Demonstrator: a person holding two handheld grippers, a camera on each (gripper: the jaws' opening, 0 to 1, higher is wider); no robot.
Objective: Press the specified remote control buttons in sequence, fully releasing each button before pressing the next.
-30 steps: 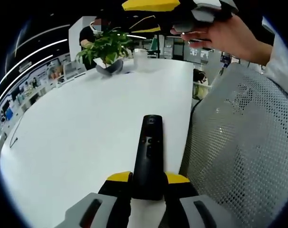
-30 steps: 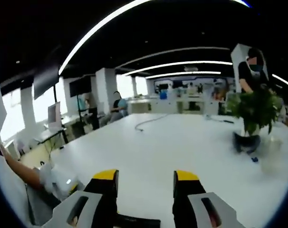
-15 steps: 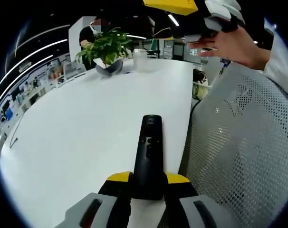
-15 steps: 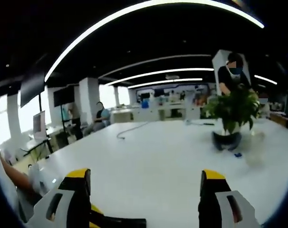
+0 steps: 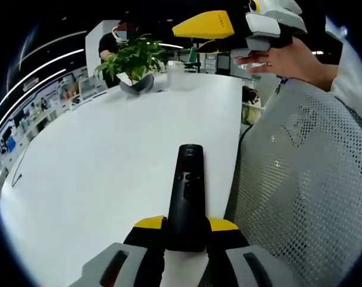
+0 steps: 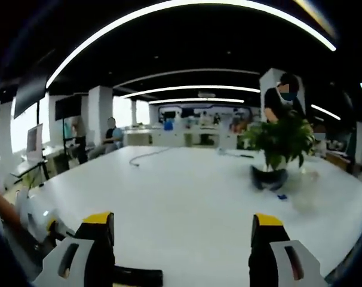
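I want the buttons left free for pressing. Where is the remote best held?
By its near end, as the left gripper does now: jaws across the narrow sides of the black remote, approaching along its length. The buttons sit on the far half, left uncovered.

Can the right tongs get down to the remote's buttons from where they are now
Probably yes. The right tongs are open and held up in the air above the table. The remote sits clamped in the left tongs, button face up, with nothing lying over it.

Left gripper (image 5: 186, 230) clamped (right gripper (image 6: 181, 224) agape)
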